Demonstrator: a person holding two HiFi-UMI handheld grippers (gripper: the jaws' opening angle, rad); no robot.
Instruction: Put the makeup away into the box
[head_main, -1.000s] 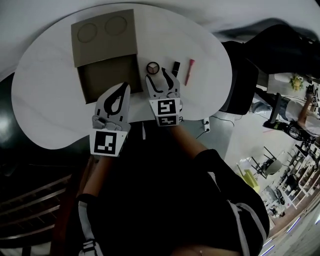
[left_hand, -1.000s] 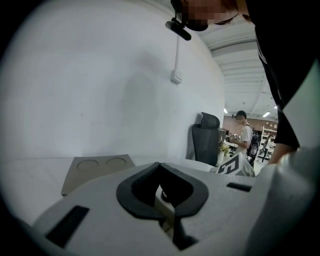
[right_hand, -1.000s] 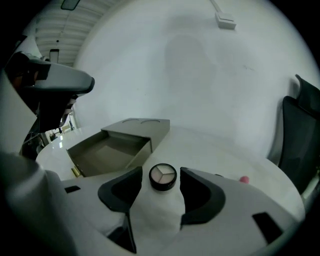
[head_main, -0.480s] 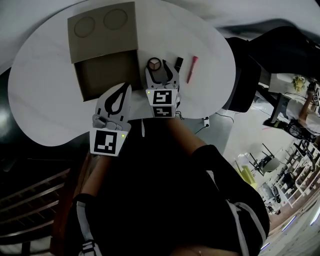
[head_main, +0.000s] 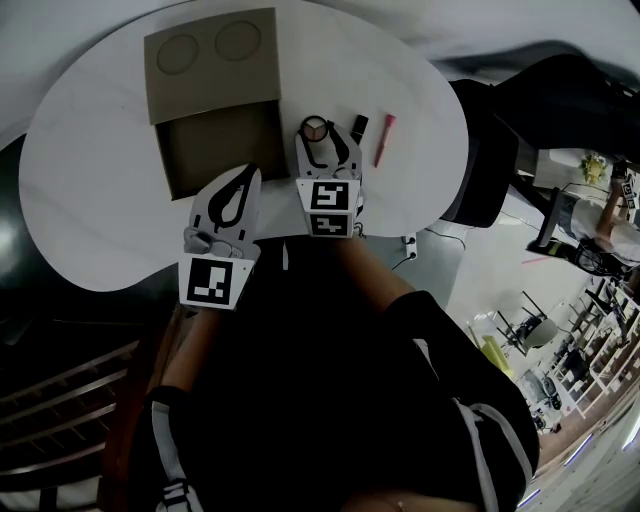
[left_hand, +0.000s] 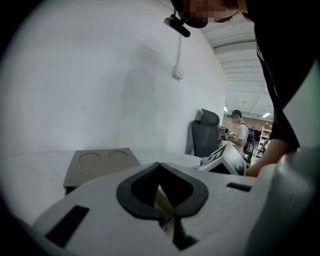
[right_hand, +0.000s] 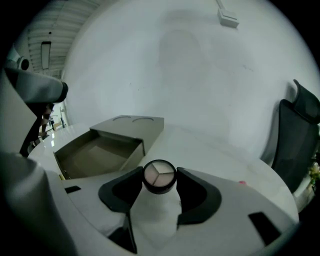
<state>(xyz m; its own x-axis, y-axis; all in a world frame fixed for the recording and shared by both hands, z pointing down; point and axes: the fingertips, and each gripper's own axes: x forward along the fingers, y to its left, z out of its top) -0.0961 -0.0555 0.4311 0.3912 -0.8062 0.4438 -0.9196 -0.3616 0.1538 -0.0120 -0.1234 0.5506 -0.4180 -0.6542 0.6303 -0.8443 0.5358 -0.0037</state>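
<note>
Round compact (right_hand: 159, 176) on table (right_hand: 215, 150), just beside open box (right_hand: 131, 151) — right gripper (head_main: 328, 140) jaws closing around it.
Likely light, rigid, slick-rimmed, pans fragile; pinch gently across the rim — left gripper (head_main: 236, 190) jaws together, empty.

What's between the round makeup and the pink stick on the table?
A small black makeup case lies between the round compact and the pink stick. The head view shows it.

Box (head_main: 212, 75): brown cardboard, flat on the table (head_main: 100, 200), drawer pulled out and empty. Compact (head_main: 314, 128): round, black-rimmed, three pale powder wedges facing up, just right of the drawer. Black case (head_main: 358, 127): small, beside the compact. Pink stick (head_main: 383, 138): slim, lying flat, rightmost.
</note>
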